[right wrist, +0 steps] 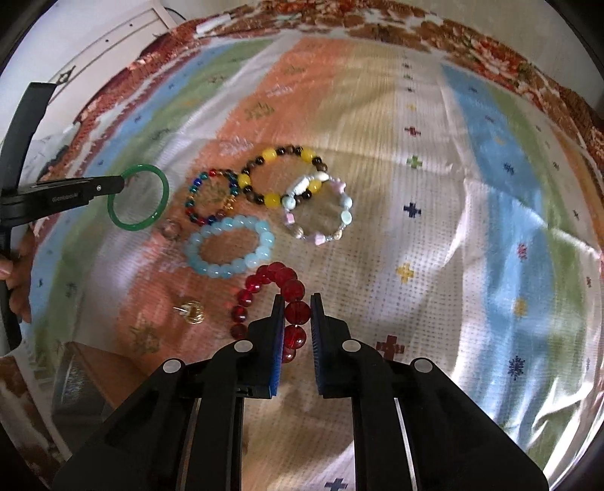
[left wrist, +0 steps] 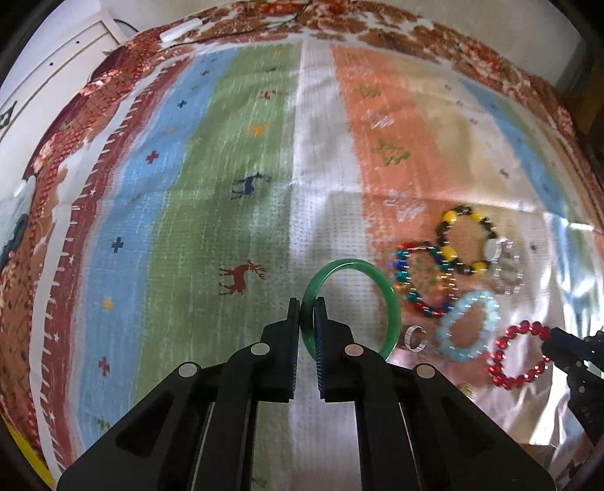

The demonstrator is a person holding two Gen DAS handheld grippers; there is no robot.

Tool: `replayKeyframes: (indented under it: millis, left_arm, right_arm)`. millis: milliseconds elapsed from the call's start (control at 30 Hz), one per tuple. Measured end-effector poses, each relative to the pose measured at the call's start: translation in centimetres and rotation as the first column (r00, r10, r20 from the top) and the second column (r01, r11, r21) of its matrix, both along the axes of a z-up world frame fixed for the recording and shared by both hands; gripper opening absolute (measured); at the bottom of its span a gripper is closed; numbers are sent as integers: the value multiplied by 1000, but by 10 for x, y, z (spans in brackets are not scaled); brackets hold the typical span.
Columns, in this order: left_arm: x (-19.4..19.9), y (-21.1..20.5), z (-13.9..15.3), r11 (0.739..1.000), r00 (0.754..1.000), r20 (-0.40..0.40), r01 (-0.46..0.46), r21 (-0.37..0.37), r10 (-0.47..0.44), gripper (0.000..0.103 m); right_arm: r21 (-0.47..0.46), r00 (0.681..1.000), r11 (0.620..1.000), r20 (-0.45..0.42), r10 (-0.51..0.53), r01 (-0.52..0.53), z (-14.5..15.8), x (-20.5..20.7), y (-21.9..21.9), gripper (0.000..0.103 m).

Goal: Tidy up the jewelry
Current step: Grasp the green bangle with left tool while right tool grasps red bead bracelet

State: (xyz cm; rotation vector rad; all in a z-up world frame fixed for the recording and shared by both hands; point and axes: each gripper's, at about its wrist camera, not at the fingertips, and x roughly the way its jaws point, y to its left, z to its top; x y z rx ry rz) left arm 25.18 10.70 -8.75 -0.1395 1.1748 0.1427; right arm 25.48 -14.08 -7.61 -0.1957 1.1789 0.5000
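My left gripper (left wrist: 306, 302) is shut on a green bangle (left wrist: 390, 302), gripping its left rim; the bangle also shows in the right wrist view (right wrist: 160, 181). My right gripper (right wrist: 297, 298) is shut on a red bead bracelet (right wrist: 264, 277), with beads between the pads; that bracelet shows in the left wrist view (left wrist: 517, 355) too. On the striped cloth lie a yellow-and-black bracelet (right wrist: 271, 156), a multicolour bead bracelet (right wrist: 196, 189), a light blue bracelet (right wrist: 226, 270), a pale pink-and-white bracelet (right wrist: 345, 211), a clear ring (right wrist: 170, 228) and a gold ring (right wrist: 192, 311).
A shiny striped cloth (right wrist: 453, 189) with small deer and cross motifs covers the surface, over a red floral cover (left wrist: 53, 189). A white cabinet (right wrist: 113, 34) stands at the back left. A white remote-like object (left wrist: 179, 30) lies at the far edge.
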Motion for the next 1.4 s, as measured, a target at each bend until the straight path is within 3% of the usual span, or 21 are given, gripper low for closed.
replayKeyframes:
  millis: [533,800,1400]
  left_arm:
    - [-38,-31,43,998,992,115,49,-45,-43,7]
    - [-69,-50,67,992,977,195,106,-64,-92,8]
    - [-125,-72,91,980,944,302,171,-98,-134,8]
  right_arm:
    - [116,991,993,126,-34,19,52,-31,-12,14]
    - [135,979,990,205,17,-45,74,-55,-5,14]
    - [224,965,965,252,75,-134,106,-105,-1,14]
